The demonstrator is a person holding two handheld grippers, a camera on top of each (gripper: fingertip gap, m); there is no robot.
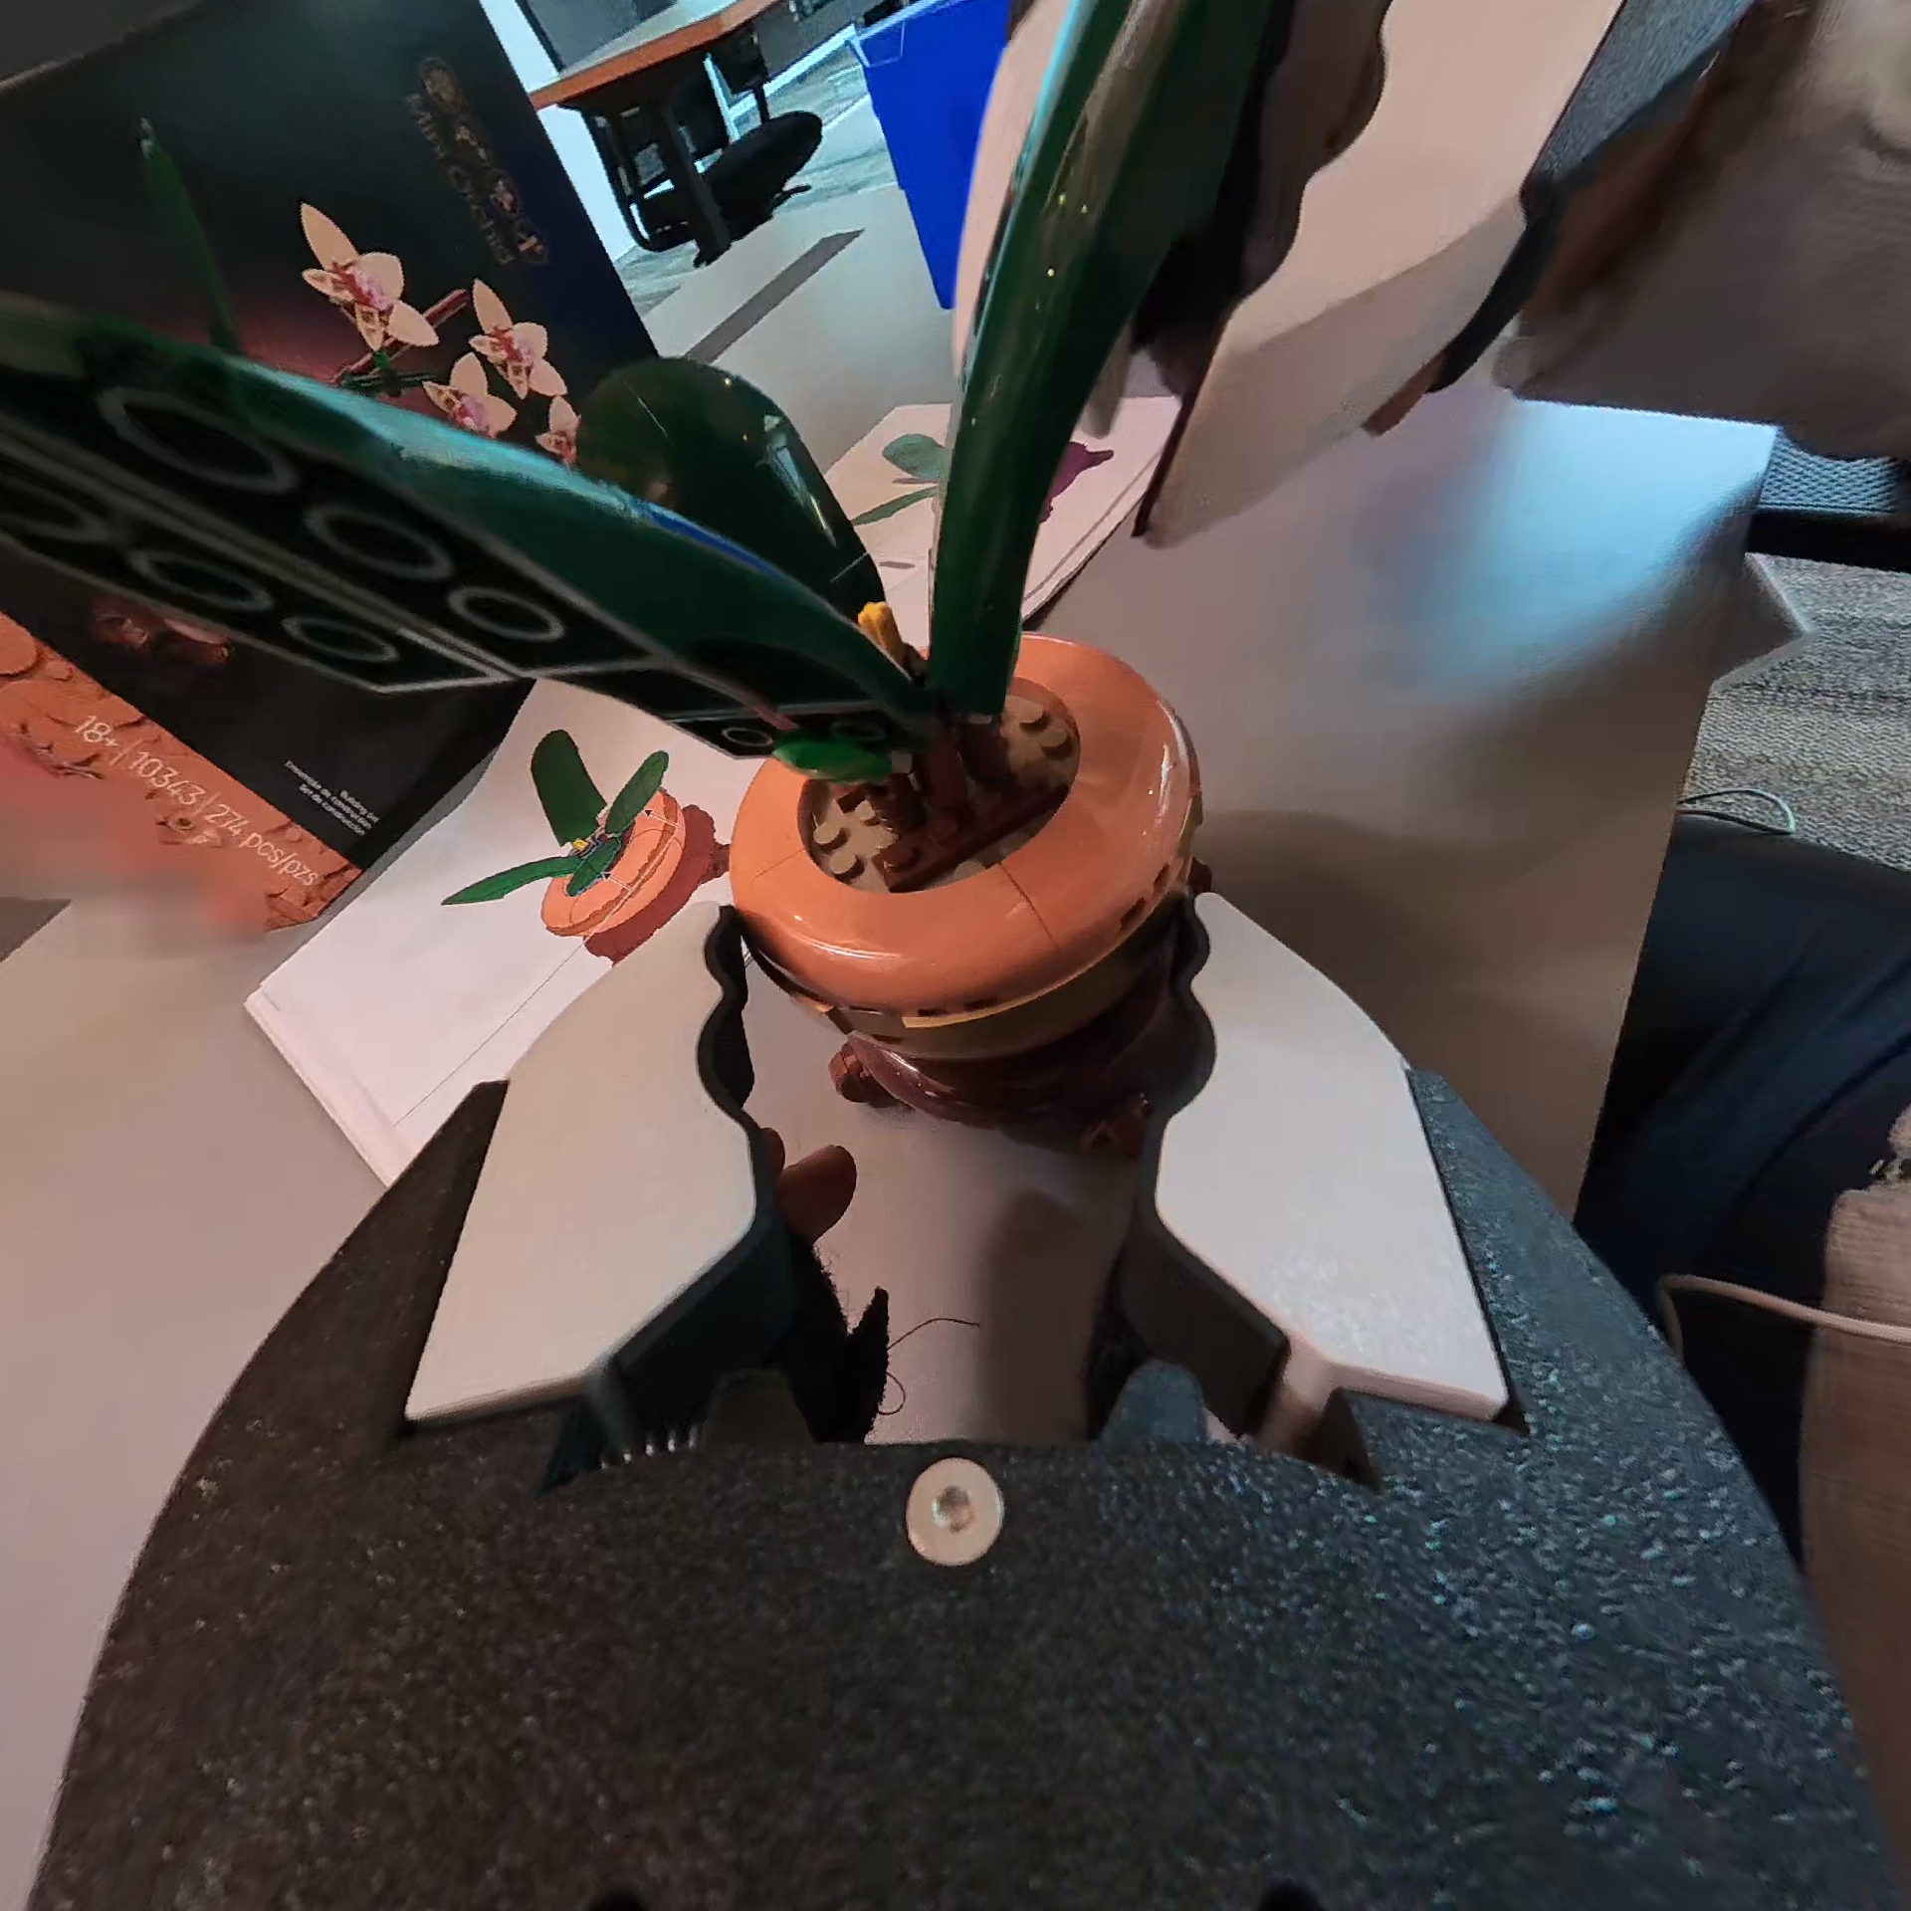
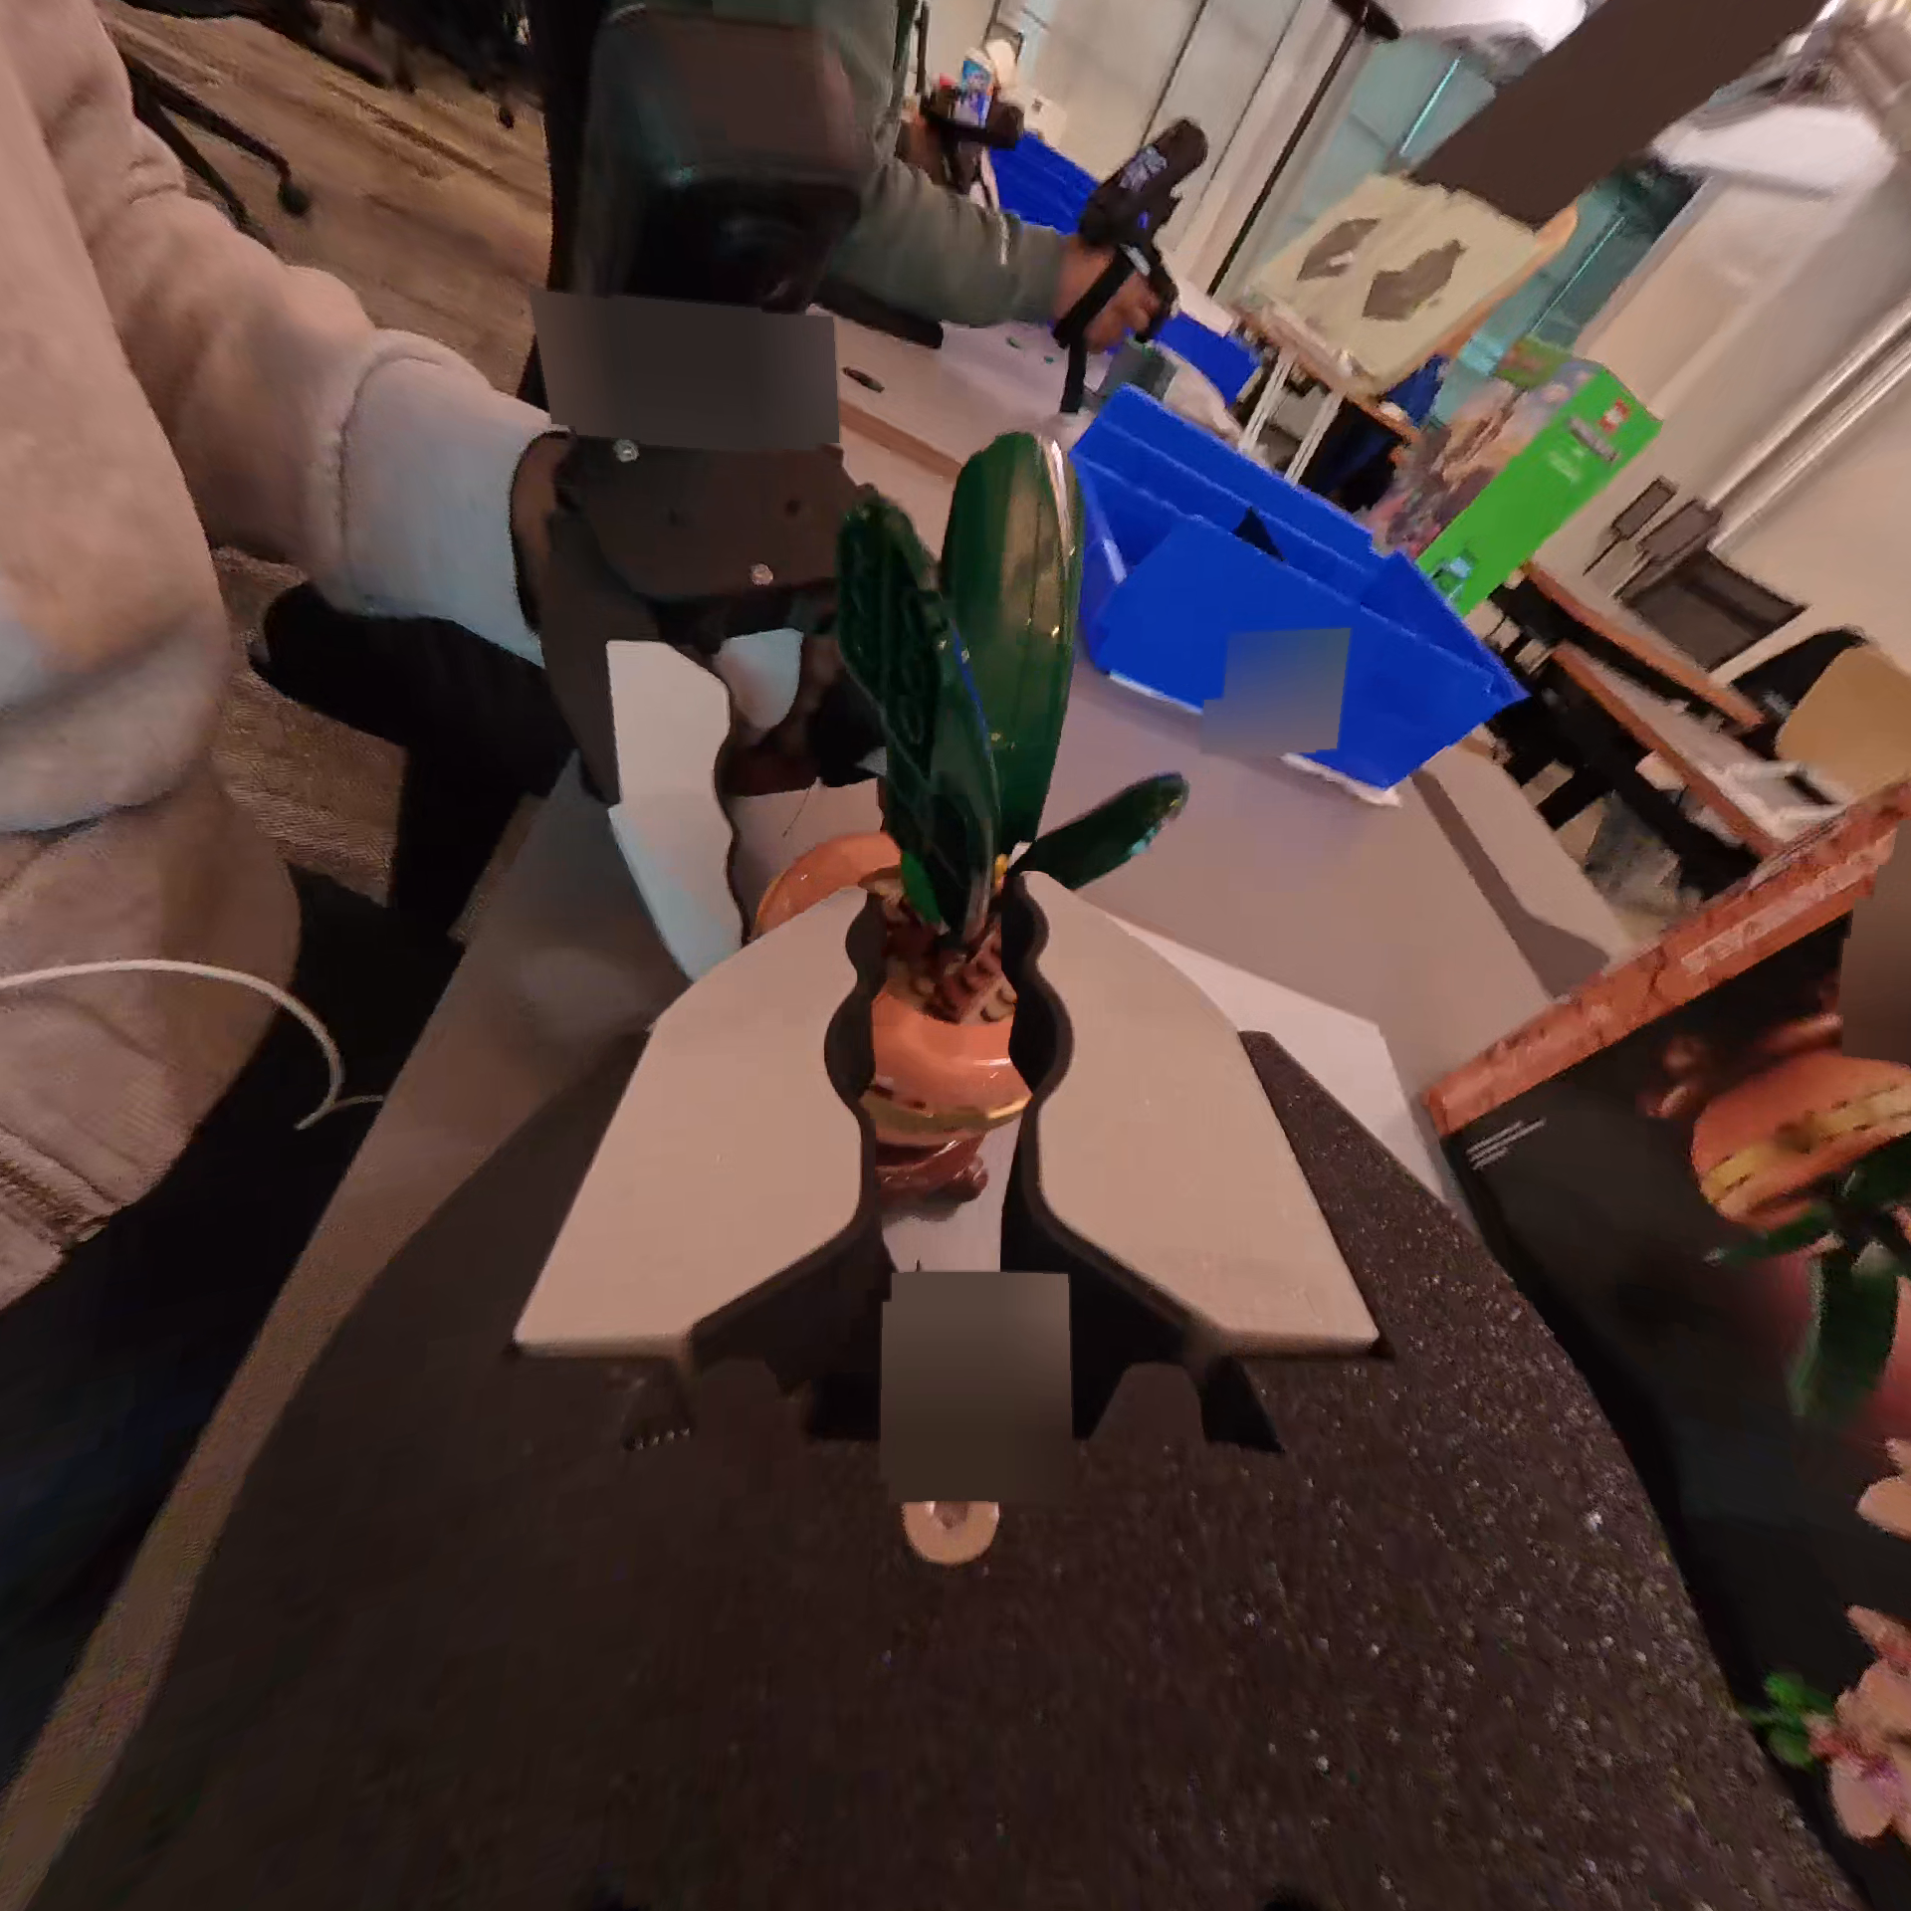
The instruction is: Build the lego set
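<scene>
1. Left gripper (image 1: 967, 957): jaws spread around the pot (image 1: 962, 827), flanking its sides; firm contact cannot be confirmed.
2. Right gripper (image 2: 936, 910): jaws narrowed near the leaf bases; whether they pinch anything cannot be told.
3. Pot stands on the table (image 1: 1396, 672), built, with three leaves (image 1: 993, 414) fitted.
4. Manual (image 1: 434, 982) and box (image 1: 341, 341) lie behind; judged unfinished, since no flowers appear yet.
</scene>
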